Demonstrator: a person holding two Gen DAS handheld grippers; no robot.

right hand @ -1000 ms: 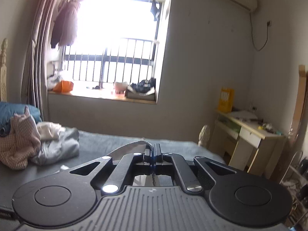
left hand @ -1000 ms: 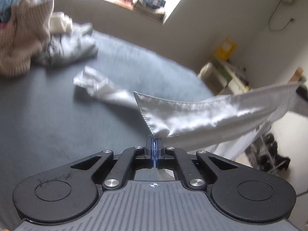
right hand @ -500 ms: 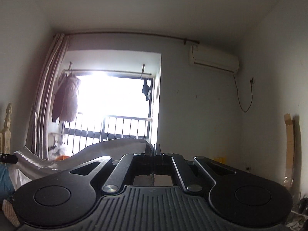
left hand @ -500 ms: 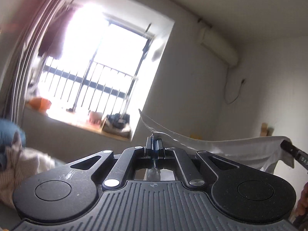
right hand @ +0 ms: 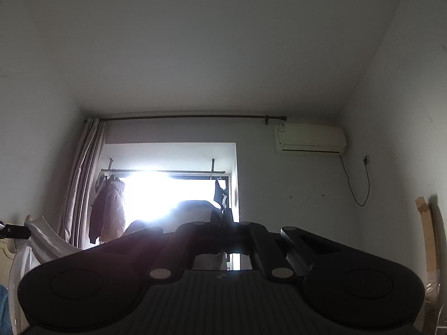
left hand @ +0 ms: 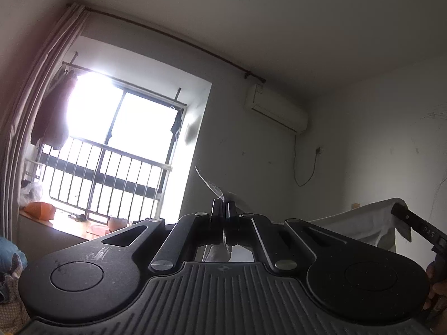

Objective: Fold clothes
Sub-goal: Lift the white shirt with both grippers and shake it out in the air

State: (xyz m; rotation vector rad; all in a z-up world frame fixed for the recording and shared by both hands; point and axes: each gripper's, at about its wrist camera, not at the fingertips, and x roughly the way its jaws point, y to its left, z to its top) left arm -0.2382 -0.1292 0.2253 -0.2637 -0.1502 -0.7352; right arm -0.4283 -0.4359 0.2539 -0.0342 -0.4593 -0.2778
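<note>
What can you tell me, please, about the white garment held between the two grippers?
The white garment looks like thin, light, slightly creased fabric with a stitched hem. It hangs in the air, spread between both grippers: the left gripper pinches one hemmed corner, which pokes up above its fingertips, and the right gripper pinches the other end. Between them it sags slightly. Its lower part is hidden.

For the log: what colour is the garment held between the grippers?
White garment, plain; clearest in the left wrist view.
</note>
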